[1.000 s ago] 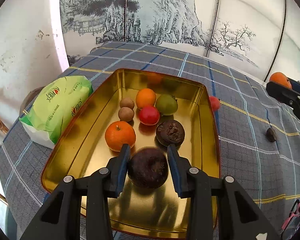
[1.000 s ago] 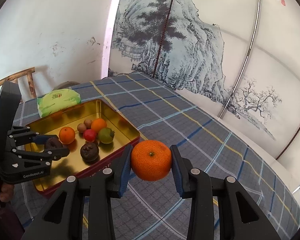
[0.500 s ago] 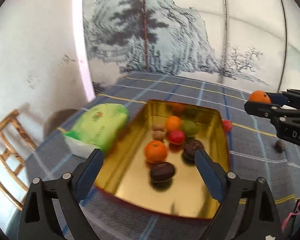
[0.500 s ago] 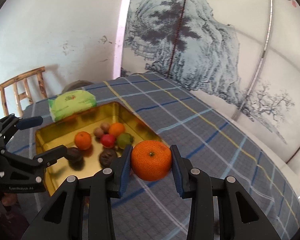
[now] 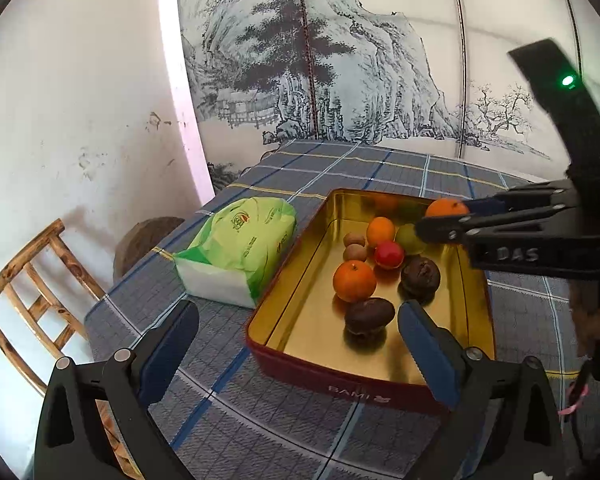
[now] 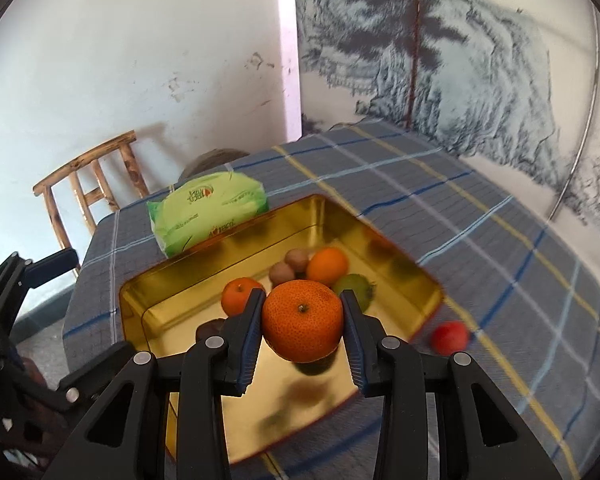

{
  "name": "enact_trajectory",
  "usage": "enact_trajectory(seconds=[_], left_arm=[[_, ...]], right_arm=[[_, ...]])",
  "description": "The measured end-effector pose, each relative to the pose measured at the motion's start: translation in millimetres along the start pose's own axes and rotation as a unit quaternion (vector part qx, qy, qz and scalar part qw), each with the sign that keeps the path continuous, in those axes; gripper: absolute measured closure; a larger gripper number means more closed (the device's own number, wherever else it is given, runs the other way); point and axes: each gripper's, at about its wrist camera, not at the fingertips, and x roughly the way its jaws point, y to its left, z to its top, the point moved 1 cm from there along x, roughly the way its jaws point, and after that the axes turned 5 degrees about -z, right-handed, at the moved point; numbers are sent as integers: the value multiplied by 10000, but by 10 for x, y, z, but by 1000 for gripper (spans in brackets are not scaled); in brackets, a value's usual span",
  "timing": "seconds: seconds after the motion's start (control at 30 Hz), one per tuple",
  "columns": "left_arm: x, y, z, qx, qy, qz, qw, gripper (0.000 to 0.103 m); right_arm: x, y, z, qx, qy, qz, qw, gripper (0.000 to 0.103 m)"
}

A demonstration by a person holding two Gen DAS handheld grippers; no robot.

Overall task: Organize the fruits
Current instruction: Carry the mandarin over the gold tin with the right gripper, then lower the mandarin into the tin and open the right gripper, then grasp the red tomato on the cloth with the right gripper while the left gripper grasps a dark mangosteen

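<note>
Between our right gripper's point(image 6: 302, 330) pads we clamp a round orange mandarin point(image 6: 302, 320) above the gold rectangular tin tray point(image 6: 138, 300), where smaller fruits lie; our left gripper point(image 5: 298, 344) is opening wide, empty, near the wrinkled dark brown fruit point(image 5: 369, 315) in the tray

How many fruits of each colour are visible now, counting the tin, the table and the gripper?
Orange: 3 (two in the tin, one held)
Red: 2
Green: 1
Light brown: 2
Dark brown: 2
Total: 10
</note>
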Motion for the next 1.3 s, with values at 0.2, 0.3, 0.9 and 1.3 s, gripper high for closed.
enact_trajectory(seconds=[0.2, 0.3, 0.9, 1.3], left_arm=[[29, 81, -23, -99, 61, -12, 9999, 2], [45, 103, -27, -152, 83, 4, 9999, 2], [169, 78, -86, -19, 344, 109, 9993, 2], [148, 45, -70, 23, 278, 49, 9996, 2]], right_arm=[[221, 90, -4, 6, 240, 100, 9997, 64], [290, 116, 9, -37, 311, 85, 9995, 64], [499, 153, 59, -21, 478, 176, 9987, 63], [-84, -758, 104, 840, -239, 297, 9957, 45]])
